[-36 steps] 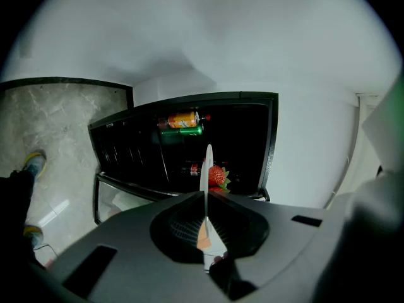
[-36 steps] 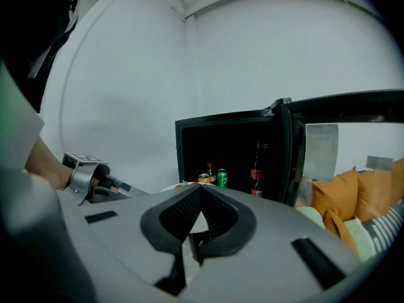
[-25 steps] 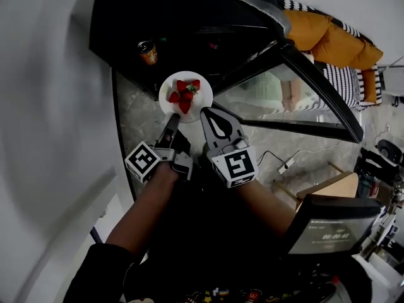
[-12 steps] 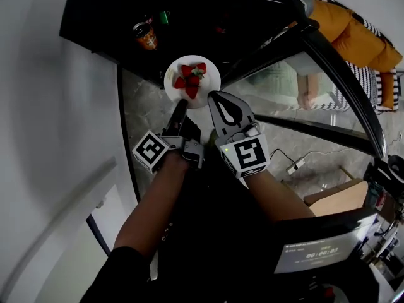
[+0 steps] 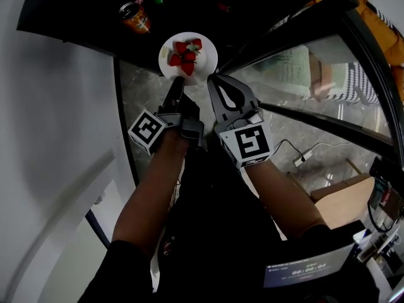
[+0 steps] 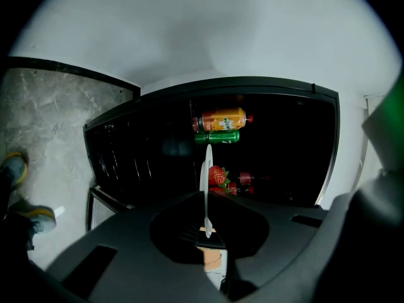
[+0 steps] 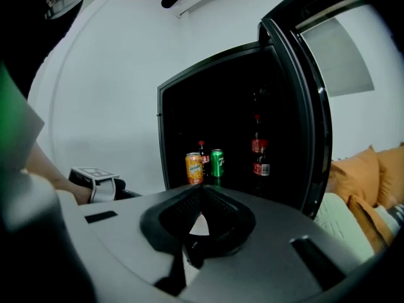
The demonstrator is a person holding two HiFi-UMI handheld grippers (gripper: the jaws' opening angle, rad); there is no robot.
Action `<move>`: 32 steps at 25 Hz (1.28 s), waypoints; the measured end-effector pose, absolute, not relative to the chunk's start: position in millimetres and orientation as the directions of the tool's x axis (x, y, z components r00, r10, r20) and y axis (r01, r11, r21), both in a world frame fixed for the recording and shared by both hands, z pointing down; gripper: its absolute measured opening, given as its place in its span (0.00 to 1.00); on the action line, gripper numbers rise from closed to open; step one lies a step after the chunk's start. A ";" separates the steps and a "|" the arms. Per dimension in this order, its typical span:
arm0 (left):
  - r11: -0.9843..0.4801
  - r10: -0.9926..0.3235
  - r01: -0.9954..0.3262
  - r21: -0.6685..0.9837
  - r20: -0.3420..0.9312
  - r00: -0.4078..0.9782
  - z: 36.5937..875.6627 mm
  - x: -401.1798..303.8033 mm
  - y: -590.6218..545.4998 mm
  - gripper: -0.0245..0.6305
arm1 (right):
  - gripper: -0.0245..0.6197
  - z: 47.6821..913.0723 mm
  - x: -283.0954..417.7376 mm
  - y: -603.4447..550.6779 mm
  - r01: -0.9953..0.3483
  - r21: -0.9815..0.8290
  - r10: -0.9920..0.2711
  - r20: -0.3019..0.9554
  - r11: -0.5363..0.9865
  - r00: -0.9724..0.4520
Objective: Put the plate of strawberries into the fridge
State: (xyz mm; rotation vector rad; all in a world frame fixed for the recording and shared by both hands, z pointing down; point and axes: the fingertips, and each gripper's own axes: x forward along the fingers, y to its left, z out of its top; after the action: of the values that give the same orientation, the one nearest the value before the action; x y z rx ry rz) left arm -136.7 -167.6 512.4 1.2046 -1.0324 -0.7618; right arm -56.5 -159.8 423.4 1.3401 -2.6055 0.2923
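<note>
Plate (image 5: 205, 60) of strawberries (image 5: 184, 54) is pinched at its rim by left gripper (image 5: 177, 84) and held at the mouth of the open fridge (image 7: 233, 131). Right gripper (image 5: 213, 79) is pressed together, empty. Door is already opened. Placement on a shelf and release are judged outstanding.

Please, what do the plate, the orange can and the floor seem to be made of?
Plate: smooth white with a thin rim, probably ceramic, maybe plastic. Orange can: printed metal, likely aluminium, judging by its silvery top rim. Floor: grey with pale veins, so stone or marble-look tile.
</note>
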 end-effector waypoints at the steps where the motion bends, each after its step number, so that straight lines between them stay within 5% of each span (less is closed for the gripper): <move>1: 0.220 -0.901 -0.058 0.974 0.226 0.371 514.9 -136.9 -168.5 0.06 | 0.05 425.0 -57.6 -160.3 -0.816 -0.079 -0.778 0.264 0.572 -0.571; 32: 0.227 -0.923 -0.067 0.972 0.237 0.302 550.6 -148.8 -246.2 0.06 | 0.05 473.0 -67.1 -224.8 -0.815 -0.105 -0.754 0.326 0.570 -0.570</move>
State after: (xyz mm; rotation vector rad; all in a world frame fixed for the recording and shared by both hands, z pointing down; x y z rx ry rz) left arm -148.8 -246.2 550.6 1.1884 -1.1016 -0.7943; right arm -67.1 -224.8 473.0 1.3033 -2.5590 0.3580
